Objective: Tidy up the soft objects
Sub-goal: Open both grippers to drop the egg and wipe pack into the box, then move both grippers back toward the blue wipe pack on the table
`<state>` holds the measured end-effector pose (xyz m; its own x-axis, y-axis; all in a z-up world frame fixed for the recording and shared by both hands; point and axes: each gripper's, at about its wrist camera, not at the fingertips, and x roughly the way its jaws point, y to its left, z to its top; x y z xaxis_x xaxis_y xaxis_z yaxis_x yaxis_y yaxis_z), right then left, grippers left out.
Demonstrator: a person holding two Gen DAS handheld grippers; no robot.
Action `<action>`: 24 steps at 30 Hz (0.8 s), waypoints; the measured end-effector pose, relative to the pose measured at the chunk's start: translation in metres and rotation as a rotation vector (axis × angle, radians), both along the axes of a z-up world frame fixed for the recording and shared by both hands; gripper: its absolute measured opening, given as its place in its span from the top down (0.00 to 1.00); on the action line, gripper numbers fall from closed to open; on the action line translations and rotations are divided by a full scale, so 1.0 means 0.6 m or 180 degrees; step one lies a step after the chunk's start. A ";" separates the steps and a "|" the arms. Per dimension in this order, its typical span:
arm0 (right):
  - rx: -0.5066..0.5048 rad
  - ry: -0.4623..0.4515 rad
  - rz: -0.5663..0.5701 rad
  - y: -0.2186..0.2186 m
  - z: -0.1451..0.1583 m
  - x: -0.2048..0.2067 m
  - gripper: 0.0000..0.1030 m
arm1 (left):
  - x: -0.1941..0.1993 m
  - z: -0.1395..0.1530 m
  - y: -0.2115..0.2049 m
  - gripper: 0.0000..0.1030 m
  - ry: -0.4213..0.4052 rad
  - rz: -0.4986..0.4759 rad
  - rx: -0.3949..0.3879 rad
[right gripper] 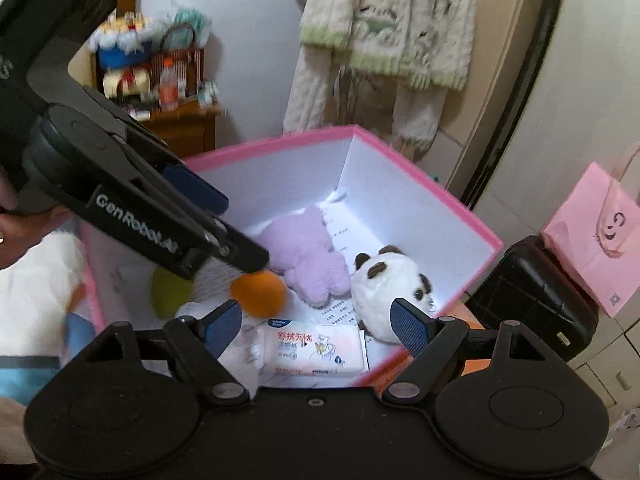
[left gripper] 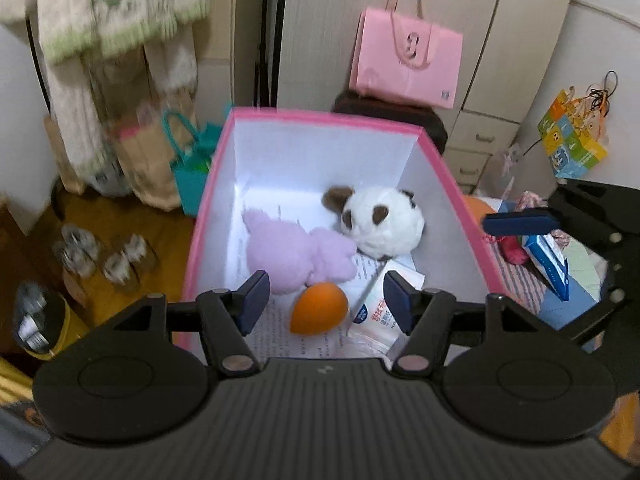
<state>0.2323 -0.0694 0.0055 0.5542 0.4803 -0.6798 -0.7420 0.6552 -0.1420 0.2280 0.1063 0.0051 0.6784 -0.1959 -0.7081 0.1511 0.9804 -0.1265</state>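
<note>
The left gripper (left gripper: 326, 300) hangs over the near end of the pink box (left gripper: 460, 208), jaws apart and gripping nothing. An orange ball (left gripper: 319, 308) sits just below them. The right gripper (right gripper: 318, 324) is also open and empty. Inside the box lie a purple plush (left gripper: 298, 254), a panda plush (left gripper: 382, 220) touching it, and a wipes packet (right gripper: 316, 350).

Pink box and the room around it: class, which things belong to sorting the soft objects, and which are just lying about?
Belong to the job:
pink box
purple plush
panda plush
orange sponge
wipes packet
left gripper

Just lying about:
pink paper bag
hanging knitwear
slippers
</note>
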 end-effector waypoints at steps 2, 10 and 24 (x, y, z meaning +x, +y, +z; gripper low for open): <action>0.0086 -0.0022 -0.0040 -0.018 0.014 -0.019 0.18 | -0.021 0.020 0.003 0.39 -0.0084 -0.0032 -0.0016; 0.0401 0.0005 -0.0183 -0.092 0.059 -0.094 0.17 | -0.107 0.068 -0.029 0.35 -0.0309 -0.0447 0.0246; 0.0624 -0.0109 -0.0399 -0.196 0.094 -0.232 0.17 | -0.219 0.103 -0.131 0.32 -0.0115 -0.1501 0.0114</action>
<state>0.0929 -0.1869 0.0621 0.6390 0.5272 -0.5601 -0.6500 0.7594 -0.0267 0.0967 0.0277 0.0668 0.5457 -0.4643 -0.6976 0.5845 0.8075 -0.0802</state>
